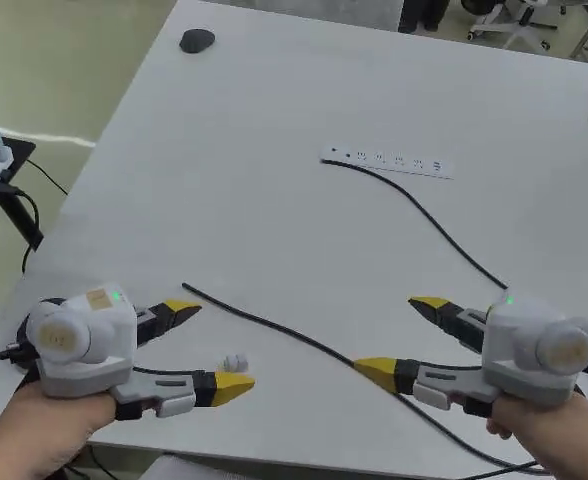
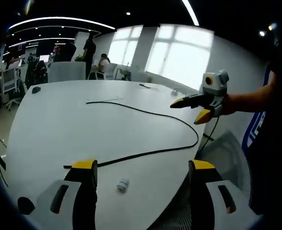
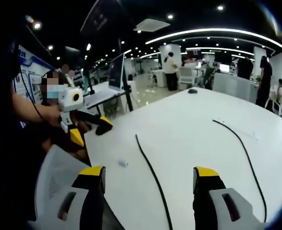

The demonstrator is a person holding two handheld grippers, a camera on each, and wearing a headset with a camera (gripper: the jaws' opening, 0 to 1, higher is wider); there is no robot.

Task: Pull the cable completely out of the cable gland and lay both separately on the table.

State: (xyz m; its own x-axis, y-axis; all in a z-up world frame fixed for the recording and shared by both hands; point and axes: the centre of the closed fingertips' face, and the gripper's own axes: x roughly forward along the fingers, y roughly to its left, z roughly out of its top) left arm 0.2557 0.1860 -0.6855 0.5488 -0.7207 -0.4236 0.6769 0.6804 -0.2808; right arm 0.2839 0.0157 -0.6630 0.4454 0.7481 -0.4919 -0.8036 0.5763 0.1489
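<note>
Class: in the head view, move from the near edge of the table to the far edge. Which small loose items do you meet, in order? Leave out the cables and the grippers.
cable gland → power strip → dark mouse

No writing here is clear enough for me to read. The long white plastic power strip (image 1: 389, 163) has tiny dark marks beside its sockets, too small to make out. The small tan sticker (image 1: 99, 298) atop my left gripper (image 1: 224, 343) looks blurred, and the blue wall board (image 3: 28, 64) in the right gripper view carries pale print I cannot resolve.
</note>
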